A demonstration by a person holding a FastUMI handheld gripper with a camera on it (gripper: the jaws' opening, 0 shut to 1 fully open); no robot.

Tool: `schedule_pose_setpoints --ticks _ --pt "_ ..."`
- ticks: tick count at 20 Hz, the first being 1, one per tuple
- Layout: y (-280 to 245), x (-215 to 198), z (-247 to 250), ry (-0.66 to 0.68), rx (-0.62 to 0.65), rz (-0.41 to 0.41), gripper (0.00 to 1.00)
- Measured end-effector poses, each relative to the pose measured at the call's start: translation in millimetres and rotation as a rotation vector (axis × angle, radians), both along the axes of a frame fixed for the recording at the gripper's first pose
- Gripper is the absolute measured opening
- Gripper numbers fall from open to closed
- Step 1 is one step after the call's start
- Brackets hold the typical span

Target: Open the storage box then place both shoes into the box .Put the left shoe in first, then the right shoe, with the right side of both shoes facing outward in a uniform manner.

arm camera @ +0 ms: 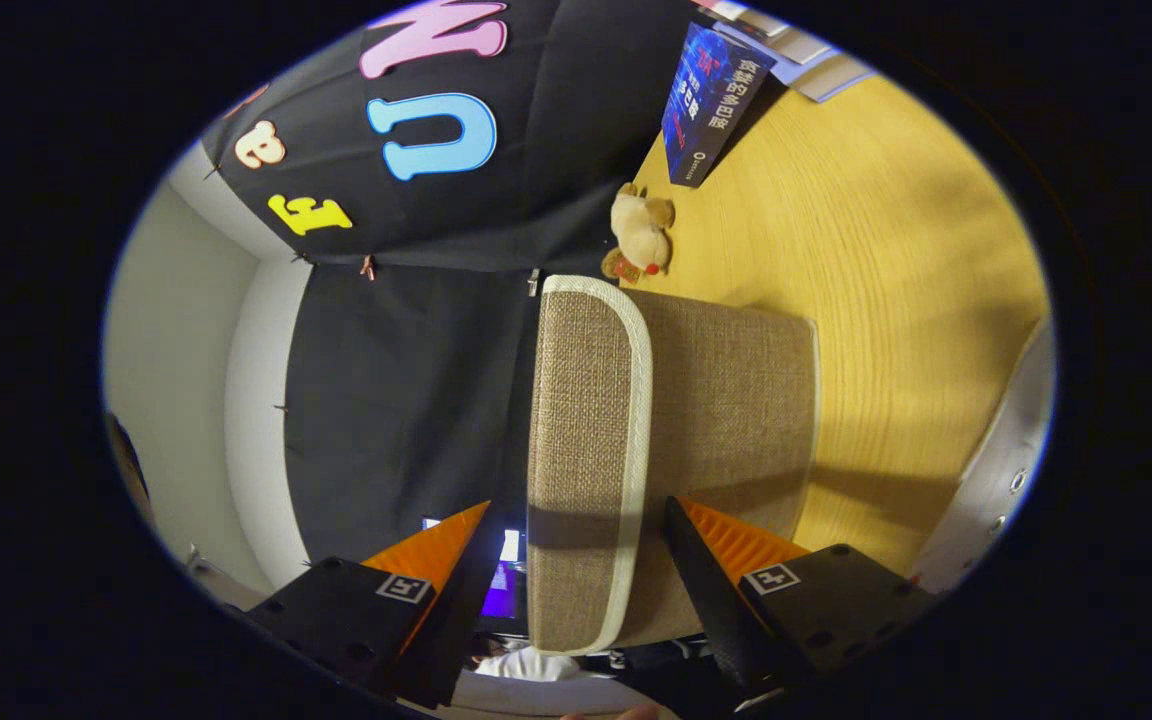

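Gripper (576, 560) rolled sideways, fingers spread wide, straddling the storage box's (726, 400) fabric lid (586, 420) edge; no visible pinch. Lid looks part-raised, can't tell how far. Box sits on the wooden table (896, 300); plush toy (641, 238) just beyond. Judgement: still on opening, both shoes left.

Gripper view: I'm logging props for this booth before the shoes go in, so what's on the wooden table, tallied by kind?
Storage box, woven fabric, lid closed: 1
Plush toy beyond the box: 1
Blue sign card past the toy: 1
Total: 3
The gripper is open, its fingers straddling the box lid's edge.
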State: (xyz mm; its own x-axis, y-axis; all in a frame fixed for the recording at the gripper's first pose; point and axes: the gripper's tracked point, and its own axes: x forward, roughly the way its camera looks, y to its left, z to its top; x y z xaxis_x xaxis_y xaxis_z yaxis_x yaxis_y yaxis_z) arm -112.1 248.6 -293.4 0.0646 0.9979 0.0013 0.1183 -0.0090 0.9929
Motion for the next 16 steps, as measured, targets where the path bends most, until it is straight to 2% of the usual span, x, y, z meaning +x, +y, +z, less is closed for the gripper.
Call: schedule_pose_setpoints --ticks 1,4,6,7,8,10,16 --pt "0 3 -3 0.025 0.006 -0.001 0.96" --pt "-6 1 -3 0.101 0.053 -0.009 0.58" --pt "-10 1 -8 0.084 0.038 -0.027 0.28" --pt "-12 2 -5 0.066 0.033 -0.039 0.18" --pt "-13 2 -2 0.04 0.031 -0.047 0.13" --pt "-16 -3 4 0.029 0.017 -0.039 0.09" --pt "-15 -2 63 -0.05 0.082 -0.075 0.09"
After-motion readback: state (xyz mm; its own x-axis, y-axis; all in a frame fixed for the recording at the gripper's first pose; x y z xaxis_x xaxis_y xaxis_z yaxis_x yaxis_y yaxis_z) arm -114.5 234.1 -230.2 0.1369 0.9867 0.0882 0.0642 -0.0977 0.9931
